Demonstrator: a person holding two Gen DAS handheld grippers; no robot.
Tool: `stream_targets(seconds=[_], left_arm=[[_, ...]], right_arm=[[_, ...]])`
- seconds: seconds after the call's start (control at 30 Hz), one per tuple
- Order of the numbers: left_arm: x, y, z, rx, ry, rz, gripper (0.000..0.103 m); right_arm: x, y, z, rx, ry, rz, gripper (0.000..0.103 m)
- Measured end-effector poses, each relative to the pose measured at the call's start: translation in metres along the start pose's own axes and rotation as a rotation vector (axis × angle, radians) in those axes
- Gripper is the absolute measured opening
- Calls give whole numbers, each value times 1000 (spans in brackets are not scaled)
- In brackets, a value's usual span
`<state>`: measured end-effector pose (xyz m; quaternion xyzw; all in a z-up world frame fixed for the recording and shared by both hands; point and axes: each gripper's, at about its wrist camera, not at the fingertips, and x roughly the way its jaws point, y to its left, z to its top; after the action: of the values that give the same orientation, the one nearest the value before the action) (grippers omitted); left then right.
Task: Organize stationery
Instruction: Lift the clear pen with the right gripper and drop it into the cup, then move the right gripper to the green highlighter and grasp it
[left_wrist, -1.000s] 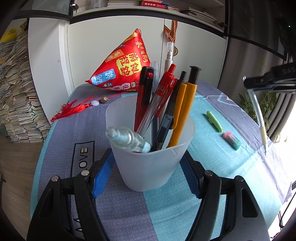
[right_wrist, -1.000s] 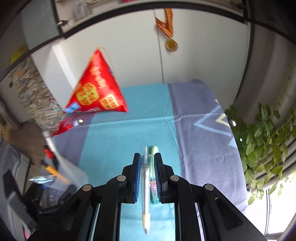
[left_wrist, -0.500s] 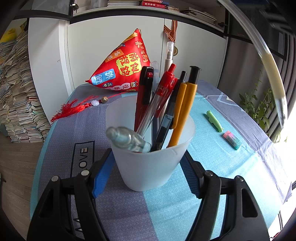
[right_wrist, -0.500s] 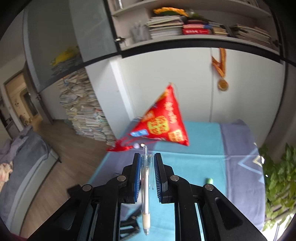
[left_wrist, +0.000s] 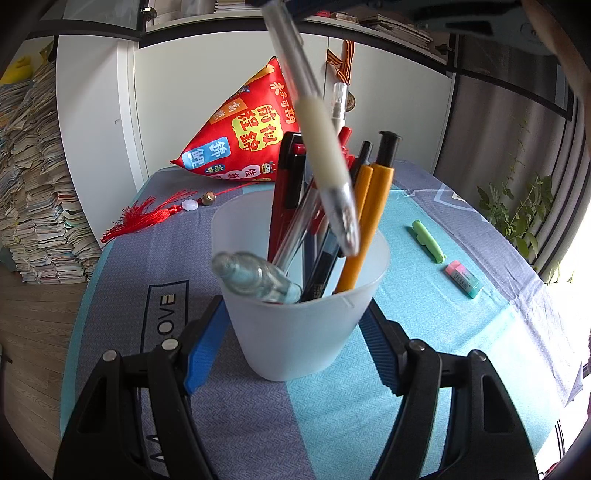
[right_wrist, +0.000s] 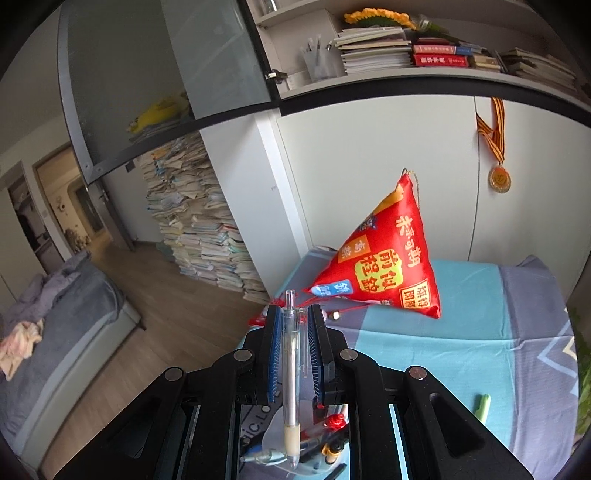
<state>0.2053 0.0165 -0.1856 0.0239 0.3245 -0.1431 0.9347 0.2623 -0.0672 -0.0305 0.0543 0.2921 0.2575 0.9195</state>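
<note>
The clear plastic pen with a cream rubber grip (right_wrist: 290, 373) is clamped between the blue ribbed pads of the right gripper (right_wrist: 294, 325). Its pointed tip hangs down, above the mouth of the frosted white plastic cup (left_wrist: 303, 332). In the left wrist view the same pen (left_wrist: 317, 136) comes in from the top of the picture, tilted, and its tip is over the cup, not yet inside it.

The left gripper (left_wrist: 295, 343) is closed on the cup, one blue pad on each side of its wall. The cup stands on the table covered with a blue and grey cloth (left_wrist: 424, 332). It holds two orange pens (left_wrist: 369, 218), red and black pens (left_wrist: 288, 184) and a clear pen lying across the rim (left_wrist: 255, 275).

On the cloth to the right of the cup lie a light green highlighter (left_wrist: 427, 240) and, near it, a pink and teal eraser (left_wrist: 463, 278). Behind the cup sits a red triangular cushion with Chinese characters (left_wrist: 243, 136), with a red tassel (left_wrist: 144, 218) beside it. A medal on a striped ribbon (right_wrist: 499, 179) hangs on the white cabinet (right_wrist: 369, 147).
</note>
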Motion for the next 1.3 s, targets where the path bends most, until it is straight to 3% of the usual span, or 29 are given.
stream_targets(seconds=[0.47, 0.7, 0.83, 0.97, 1.07, 1.3], left_arm=[[0, 1, 1, 0, 0, 0, 71], [1, -1, -2, -2, 7, 0, 71], [0, -3, -2, -3, 10, 0, 71], [0, -2, -2, -3, 10, 0, 71], [0, -2, -1, -3, 10, 0, 71], [0, -2, -2, -3, 11, 0, 71]], right_arm=[[5, -14, -31, 3, 59, -10, 16], [-7, -21, -43, 8, 97, -1, 16], [-28, -32, -42, 28, 67, -18, 16], [-52, -54, -39, 60, 19, -76, 20], [-57, -79, -44, 102, 38, -172, 25], [-25, -157, -82, 272, 254, -357, 25]])
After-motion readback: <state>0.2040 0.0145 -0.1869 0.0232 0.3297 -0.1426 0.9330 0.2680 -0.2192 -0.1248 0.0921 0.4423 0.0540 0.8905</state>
